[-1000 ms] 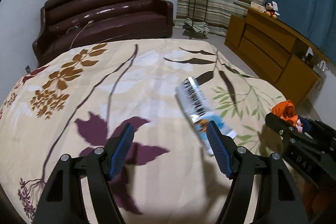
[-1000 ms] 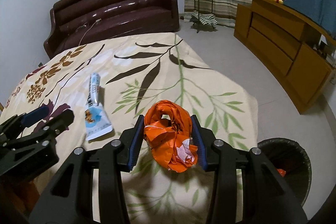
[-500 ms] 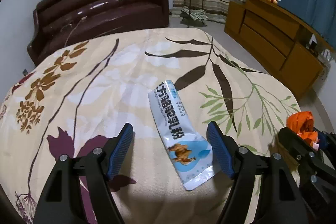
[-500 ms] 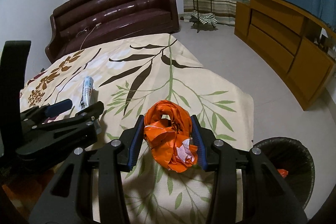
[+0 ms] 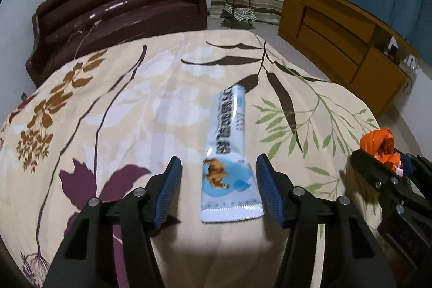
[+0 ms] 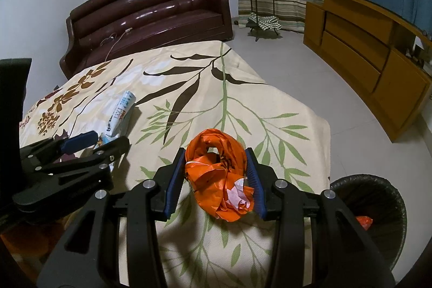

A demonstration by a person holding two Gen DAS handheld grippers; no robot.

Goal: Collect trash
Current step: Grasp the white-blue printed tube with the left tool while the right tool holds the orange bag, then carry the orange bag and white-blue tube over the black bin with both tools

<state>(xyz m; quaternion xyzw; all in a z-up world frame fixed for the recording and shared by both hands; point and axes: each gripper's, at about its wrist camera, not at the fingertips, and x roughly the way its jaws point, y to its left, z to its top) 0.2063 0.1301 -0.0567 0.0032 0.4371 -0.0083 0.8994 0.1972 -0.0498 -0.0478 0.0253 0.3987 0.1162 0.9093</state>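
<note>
Your left gripper (image 5: 218, 188) sits low over the bedspread (image 5: 129, 104), jaws closing w/ the near end of the white-blue sachet (image 5: 229, 153) between them, pads not touching it yet. Sachet lies flat, long axis running near to far, left of bed centre. Your right gripper (image 6: 216, 177) is clamped on the crumpled orange bag (image 6: 218, 180), held above the bed's near-right edge. Black trash bin (image 6: 378, 196) on floor at far right, just beside the bed corner, orange scrap inside.
</note>
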